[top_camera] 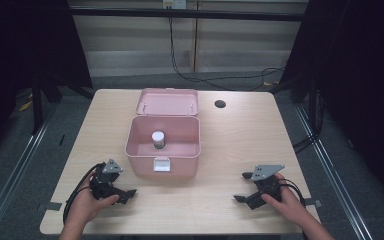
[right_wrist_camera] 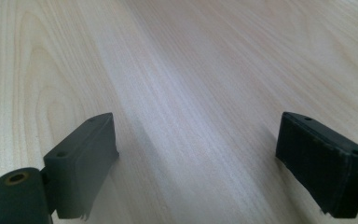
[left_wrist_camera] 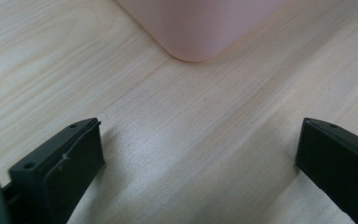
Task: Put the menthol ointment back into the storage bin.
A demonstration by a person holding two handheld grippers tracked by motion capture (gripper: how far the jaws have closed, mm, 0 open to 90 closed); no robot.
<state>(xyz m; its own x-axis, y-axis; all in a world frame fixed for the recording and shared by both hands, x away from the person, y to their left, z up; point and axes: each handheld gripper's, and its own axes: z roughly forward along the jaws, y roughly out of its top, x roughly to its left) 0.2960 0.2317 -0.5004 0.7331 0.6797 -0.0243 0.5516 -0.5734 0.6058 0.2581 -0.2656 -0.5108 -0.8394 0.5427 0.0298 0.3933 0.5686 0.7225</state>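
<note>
A small glass jar with a white lid (top_camera: 158, 139) stands upright on the floor of an open pink plastic box (top_camera: 135, 145), near the middle of the box and apart from its walls. The box sits around the centre of a pale wooden table (top_camera: 220, 145), with its hinged pink lid (top_camera: 167, 102) folded back flat on the far side and a white latch (top_camera: 161, 164) on its near wall. The left gripper (top_camera: 125, 192) rests on the table just beside the box's near left corner, its jaws spread wide and holding nothing; in the left gripper view the rounded pink corner (left_wrist_camera: 196, 32) lies ahead of the gap between them. The right gripper (top_camera: 243, 187) lies well apart to the box's right, near the table's front edge, its jaws likewise wide apart and empty over bare wood.
</note>
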